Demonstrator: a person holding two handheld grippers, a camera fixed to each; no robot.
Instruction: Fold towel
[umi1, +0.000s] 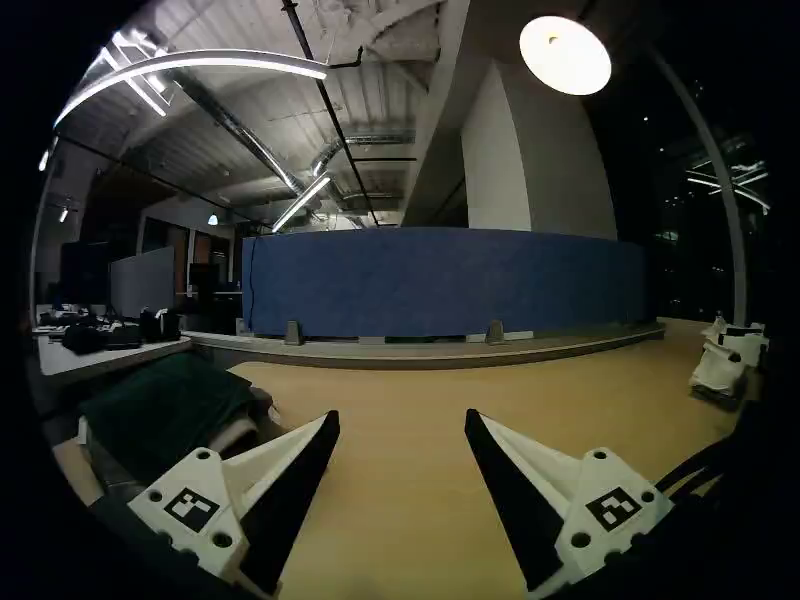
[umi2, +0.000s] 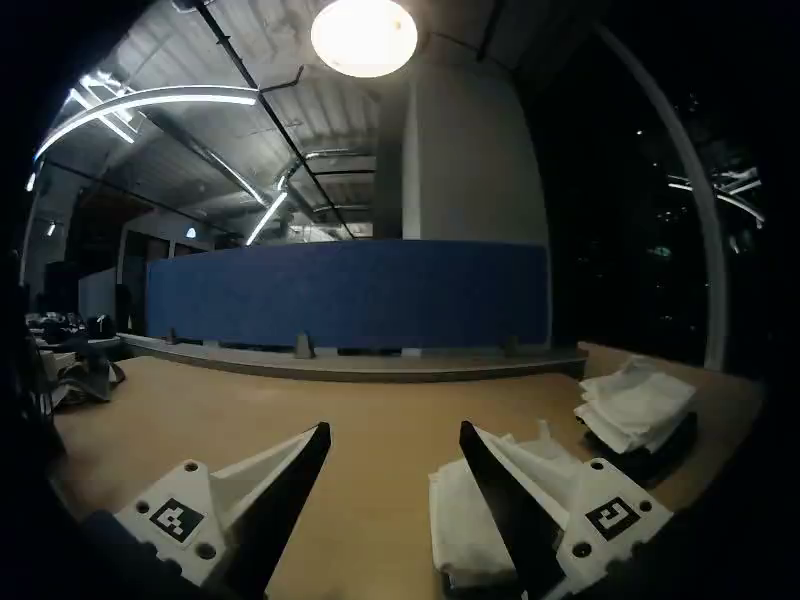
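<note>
blue partition (umi1: 440, 280) far ahead | table (umi2: 380, 410) under both | dark green towel (umi1: 165, 405) ahead-left of left gripper (umi1: 401, 414), spread, empty | white stack (umi2: 635, 405) ahead-right | white towel (umi2: 455, 520) beside right finger of right gripper (umi2: 394, 425), spread, empty; likely soft, light, limp, so pinch a corner | path looks unobstructed

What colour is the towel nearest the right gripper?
White; the towel shows best in the right gripper view.
</note>
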